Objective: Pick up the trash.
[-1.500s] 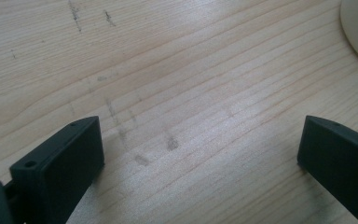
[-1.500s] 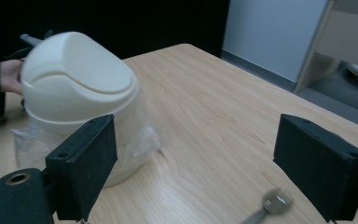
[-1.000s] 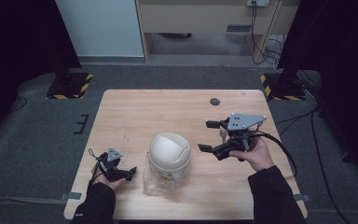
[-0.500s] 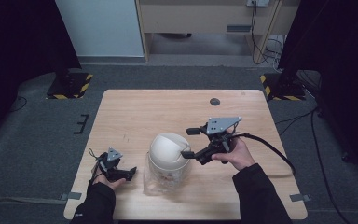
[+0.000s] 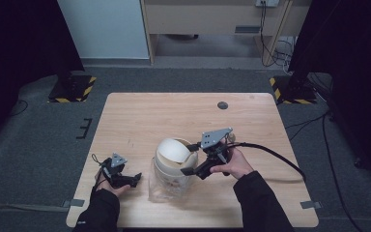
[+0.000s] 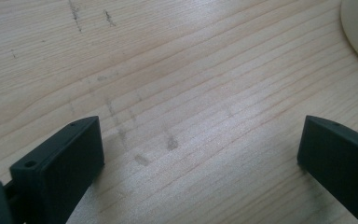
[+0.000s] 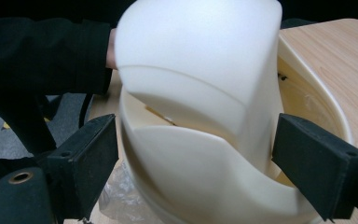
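- Cream domed lid sits tilted in the mouth of a cream tub that stands near the desk's front edge, about midway along it, with a crumpled clear plastic bag at its foot.
- Your right gripper has its jaws spread wide to either side of the lid, not visibly touching it; if you close off-centre, I'd expect the smooth curved shell to squirt out or tip farther.
- Pushing sideways could slide the light tub on the plastic toward the front edge.
- Your left gripper rests wide open on bare wood near the front-left corner, holding nothing, so nothing steadies the tub.
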{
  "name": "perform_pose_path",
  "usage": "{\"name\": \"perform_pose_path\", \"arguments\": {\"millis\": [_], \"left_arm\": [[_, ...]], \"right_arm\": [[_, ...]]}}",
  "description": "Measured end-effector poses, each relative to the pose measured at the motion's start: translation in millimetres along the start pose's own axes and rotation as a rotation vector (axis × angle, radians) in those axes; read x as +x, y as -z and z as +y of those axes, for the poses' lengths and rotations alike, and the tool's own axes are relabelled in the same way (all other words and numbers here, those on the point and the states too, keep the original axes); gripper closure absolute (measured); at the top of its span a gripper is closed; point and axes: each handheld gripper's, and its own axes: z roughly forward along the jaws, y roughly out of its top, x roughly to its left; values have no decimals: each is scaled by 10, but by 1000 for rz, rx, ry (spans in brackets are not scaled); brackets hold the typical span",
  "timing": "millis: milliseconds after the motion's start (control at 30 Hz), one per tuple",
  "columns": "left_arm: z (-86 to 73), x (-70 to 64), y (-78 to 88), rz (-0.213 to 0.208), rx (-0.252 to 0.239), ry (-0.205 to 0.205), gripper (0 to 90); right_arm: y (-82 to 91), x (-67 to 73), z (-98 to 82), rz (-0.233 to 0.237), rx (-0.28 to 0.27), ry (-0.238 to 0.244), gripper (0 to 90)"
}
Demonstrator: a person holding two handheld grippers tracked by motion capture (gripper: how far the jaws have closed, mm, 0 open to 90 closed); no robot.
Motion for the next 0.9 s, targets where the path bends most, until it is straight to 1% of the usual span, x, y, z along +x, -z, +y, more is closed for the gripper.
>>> {"name": "perform_pose_path", "arguments": {"millis": [167,300,333,367,400,633,733,767,800,867,900], "left_arm": [[0,0,0,0,0,0,0],[0,0,0,0,0,0,0],[0,0,0,0,0,0,0],[0,0,0,0,0,0,0],[0,0,0,0,0,0,0],[0,0,0,0,0,0,0],[0,0,0,0,0,0,0],[0,0,0,0,0,0,0],[0,0,0,0,0,0,0],[0,0,0,0,0,0,0],[0,0,0,0,0,0,0]], "right_arm": [[-45,-36,-2,16,-3,-17,113],[-104,-84,-29,59,-31,-23,101],[-113,-95,-31,69,-32,-26,101],[-113,-95,-31,69,-32,-26,101],[-128,-108,-31,81,-38,-35,102],[-107,-112,-17,84,-38,-46,118],[14,-113,41,58,-65,-37,145],[14,-113,41,58,-65,-37,145],[129,-107,92,34,-89,-23,145],[272,-95,154,8,-128,-20,144],[272,-95,154,8,-128,-20,144]]}}
